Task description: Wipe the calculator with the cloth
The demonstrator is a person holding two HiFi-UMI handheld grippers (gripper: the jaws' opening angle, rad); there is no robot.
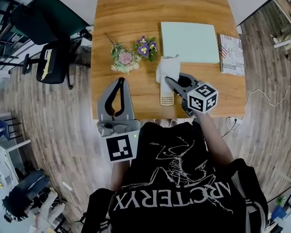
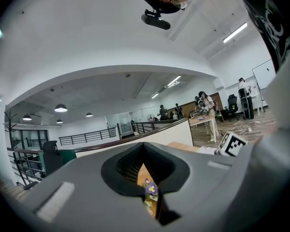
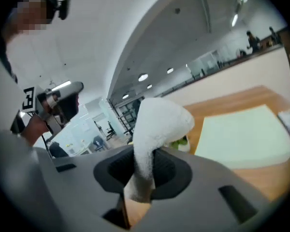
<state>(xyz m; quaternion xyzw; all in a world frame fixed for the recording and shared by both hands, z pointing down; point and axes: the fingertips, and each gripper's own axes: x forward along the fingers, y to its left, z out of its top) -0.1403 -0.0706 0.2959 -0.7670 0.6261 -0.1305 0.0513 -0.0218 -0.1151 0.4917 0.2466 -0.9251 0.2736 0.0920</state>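
A small beige calculator (image 1: 167,97) lies near the front edge of the wooden table (image 1: 136,13). Its upper part is hidden under a white cloth (image 1: 166,67). My right gripper (image 1: 169,80) is shut on that cloth and holds it right over the calculator. In the right gripper view the cloth (image 3: 157,124) sticks up from between the jaws. My left gripper (image 1: 121,80) hovers over the table's front left, to the left of the calculator. Its jaws are shut with nothing in them. Through the slit between them, the left gripper view shows a purple flower (image 2: 150,188).
A pale green pad (image 1: 189,41) lies behind the cloth, with a printed book (image 1: 232,54) to its right. Two small flower bunches (image 1: 125,58) (image 1: 145,47) sit left of the cloth. A black office chair (image 1: 53,62) stands off the table's left side.
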